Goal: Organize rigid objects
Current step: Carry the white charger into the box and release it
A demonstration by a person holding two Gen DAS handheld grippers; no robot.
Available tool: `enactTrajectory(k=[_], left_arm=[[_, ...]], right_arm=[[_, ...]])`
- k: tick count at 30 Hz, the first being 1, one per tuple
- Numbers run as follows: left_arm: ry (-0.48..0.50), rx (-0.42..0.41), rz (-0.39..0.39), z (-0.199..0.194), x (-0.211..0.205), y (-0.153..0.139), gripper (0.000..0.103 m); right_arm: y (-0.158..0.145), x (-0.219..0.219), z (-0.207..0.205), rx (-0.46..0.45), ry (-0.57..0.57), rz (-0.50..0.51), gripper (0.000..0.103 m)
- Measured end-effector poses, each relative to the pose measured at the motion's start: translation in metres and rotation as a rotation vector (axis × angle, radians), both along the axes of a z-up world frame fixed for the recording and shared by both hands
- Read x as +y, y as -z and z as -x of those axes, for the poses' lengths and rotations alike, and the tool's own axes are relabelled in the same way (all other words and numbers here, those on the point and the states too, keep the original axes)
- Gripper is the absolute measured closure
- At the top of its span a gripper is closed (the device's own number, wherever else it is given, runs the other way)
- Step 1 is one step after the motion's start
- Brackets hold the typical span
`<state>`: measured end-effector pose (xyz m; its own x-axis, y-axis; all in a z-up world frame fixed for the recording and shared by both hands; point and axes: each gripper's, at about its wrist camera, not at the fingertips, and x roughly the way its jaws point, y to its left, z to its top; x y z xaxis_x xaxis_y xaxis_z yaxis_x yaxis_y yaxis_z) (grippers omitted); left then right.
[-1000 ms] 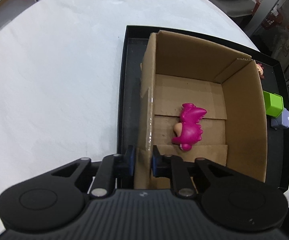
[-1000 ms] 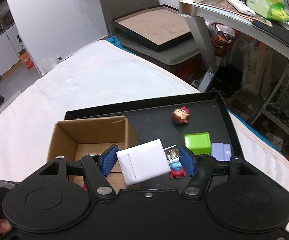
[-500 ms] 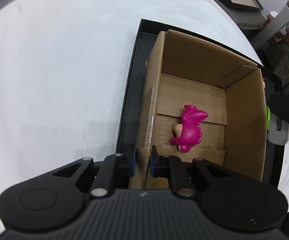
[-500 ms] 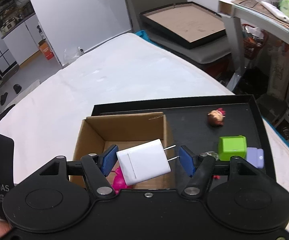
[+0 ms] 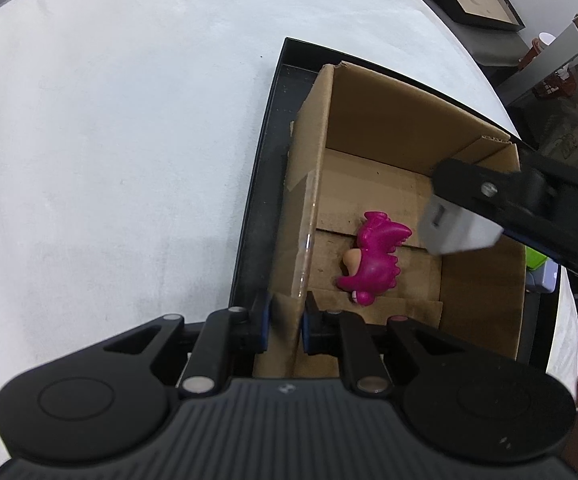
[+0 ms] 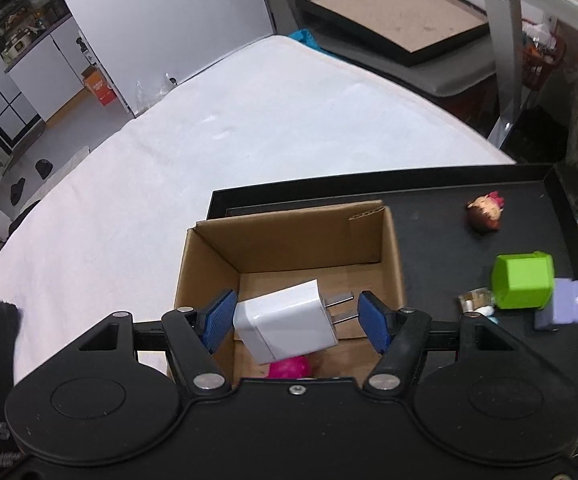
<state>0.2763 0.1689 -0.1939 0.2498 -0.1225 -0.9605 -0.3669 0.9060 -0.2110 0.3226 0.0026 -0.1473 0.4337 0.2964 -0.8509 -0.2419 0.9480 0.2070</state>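
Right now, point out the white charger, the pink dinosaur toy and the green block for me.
white charger [image 6: 289,326]: right wrist view, on its white front face.
pink dinosaur toy [image 5: 375,258]: left wrist view, on its body.
green block [image 6: 523,280]: right wrist view, on its front face.

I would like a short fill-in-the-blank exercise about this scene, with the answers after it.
1. The left gripper is shut on a wall of the ____ box.
2. The right gripper holds a white ____ over the box.
3. The toy lying inside the box is ____ in colour.
4. The green block stands on the ____ tray.

Answers: cardboard; charger; pink; black
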Motion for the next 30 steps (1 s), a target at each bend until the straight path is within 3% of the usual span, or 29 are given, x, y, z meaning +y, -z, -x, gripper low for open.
enactTrajectory(k=[6,8,15,22,30], left_arm=[[-0.006,0.002,0.002,-0.001,-0.001,0.000,0.088],[0.001,0.001,-0.002,-0.001,-0.003,-0.001,0.087],[0.006,0.004,-0.022,-0.003,-0.007,-0.006,0.087],[0.046,0.006,-0.090,-0.001,-0.017,-0.017,0.085],[0.051,0.003,-0.155,-0.001,-0.019,-0.032,0.063]], right_arm=[[0.005,0.005,-0.004,0.026,0.021,-0.054,0.035],[0.003,0.002,-0.003,0.027,0.029,-0.063,0.030],[-0.003,-0.013,0.001,0.029,0.044,-0.064,0.029],[-0.009,-0.028,0.007,0.014,0.051,-0.039,0.028],[-0.022,-0.044,0.011,-0.036,0.038,0.003,0.018]])
